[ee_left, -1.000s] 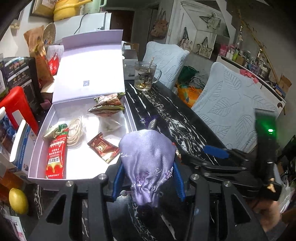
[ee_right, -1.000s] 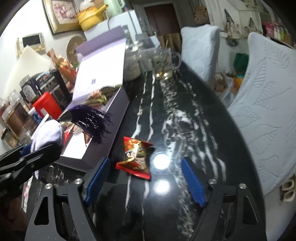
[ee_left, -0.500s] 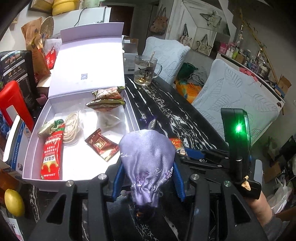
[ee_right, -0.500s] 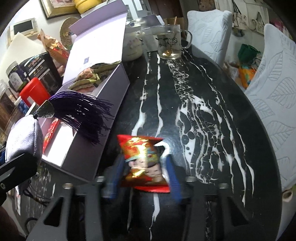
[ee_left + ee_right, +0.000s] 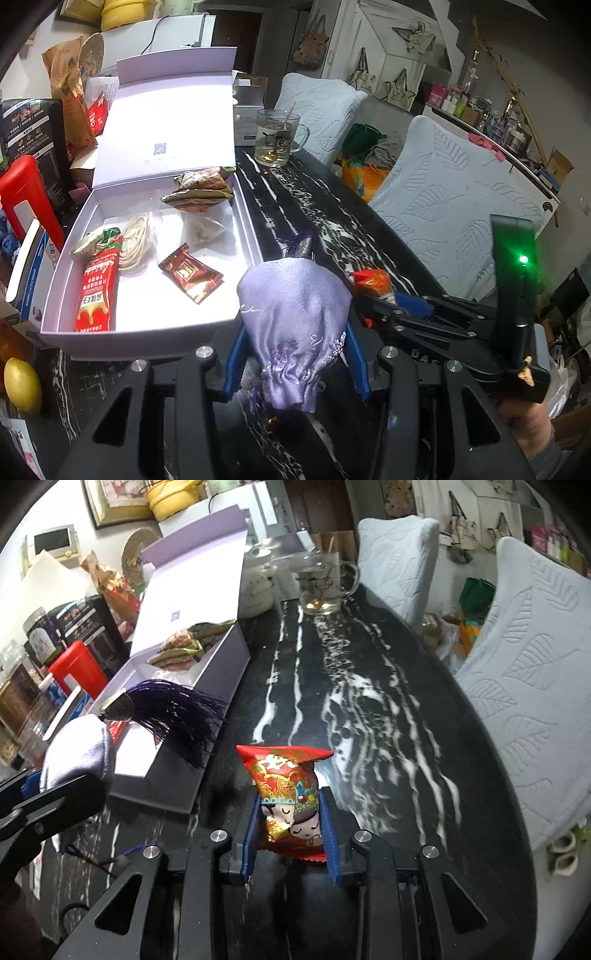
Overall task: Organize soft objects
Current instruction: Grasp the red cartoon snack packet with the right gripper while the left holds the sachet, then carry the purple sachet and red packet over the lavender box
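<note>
My left gripper [image 5: 293,354] is shut on a lilac satin pouch [image 5: 293,314], held beside the near right corner of the open lilac box [image 5: 147,332]. The pouch's dark purple tassel [image 5: 177,712] hangs over the box edge in the right wrist view, where the pouch [image 5: 77,753] is at the left. My right gripper [image 5: 291,827] is shut on a red snack packet [image 5: 290,790] with a cartoon face, lifted slightly off the black marble table [image 5: 369,701]. The packet also shows in the left wrist view [image 5: 373,282].
The box holds several snack packets [image 5: 190,273], a red sachet [image 5: 96,291], a cord coil [image 5: 135,243] and wrapped dumplings [image 5: 199,192]. A glass mug [image 5: 277,138] stands at the table's far end. Two padded chairs [image 5: 443,206] line the right side. A lemon [image 5: 22,384] lies left.
My right gripper has closed on the red snack packet and raised it, standing it upright. My left gripper keeps hold of the pouch and has drifted slightly toward the box.
</note>
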`<act>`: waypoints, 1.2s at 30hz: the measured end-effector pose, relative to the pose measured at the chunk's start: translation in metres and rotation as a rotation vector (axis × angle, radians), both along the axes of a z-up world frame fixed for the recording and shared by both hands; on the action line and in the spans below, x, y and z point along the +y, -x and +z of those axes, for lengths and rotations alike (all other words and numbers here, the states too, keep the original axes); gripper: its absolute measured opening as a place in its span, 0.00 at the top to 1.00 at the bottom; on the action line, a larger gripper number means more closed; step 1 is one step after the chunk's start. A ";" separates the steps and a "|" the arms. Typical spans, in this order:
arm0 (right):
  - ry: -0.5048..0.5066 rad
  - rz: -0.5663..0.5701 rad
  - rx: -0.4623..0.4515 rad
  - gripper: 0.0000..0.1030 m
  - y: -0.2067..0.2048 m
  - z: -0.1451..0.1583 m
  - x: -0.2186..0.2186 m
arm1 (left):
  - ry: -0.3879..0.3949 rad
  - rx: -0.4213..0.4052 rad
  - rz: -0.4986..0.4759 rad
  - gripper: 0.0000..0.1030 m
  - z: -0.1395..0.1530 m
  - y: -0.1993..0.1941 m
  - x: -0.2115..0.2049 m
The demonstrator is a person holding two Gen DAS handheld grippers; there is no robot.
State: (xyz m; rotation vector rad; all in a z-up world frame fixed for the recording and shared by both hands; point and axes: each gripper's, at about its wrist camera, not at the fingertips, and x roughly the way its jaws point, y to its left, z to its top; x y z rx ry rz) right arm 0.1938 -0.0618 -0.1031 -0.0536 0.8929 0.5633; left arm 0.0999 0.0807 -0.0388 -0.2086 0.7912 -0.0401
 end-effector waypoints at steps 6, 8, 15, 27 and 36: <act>-0.006 -0.026 -0.025 0.72 0.026 0.014 -0.020 | 0.003 -0.022 -0.017 0.55 0.007 0.019 -0.010; -0.011 -0.032 -0.036 0.72 0.036 0.019 -0.025 | 0.006 -0.031 -0.019 0.55 0.009 0.027 -0.013; -0.032 -0.015 -0.064 0.72 0.074 0.030 -0.032 | 0.002 -0.059 -0.008 0.55 0.016 0.056 -0.015; -0.083 0.074 -0.097 0.72 0.128 0.044 -0.018 | -0.020 -0.086 0.044 0.55 0.023 0.099 0.000; -0.127 0.187 -0.123 0.72 0.153 0.059 0.006 | -0.050 -0.120 0.106 0.55 0.033 0.124 0.020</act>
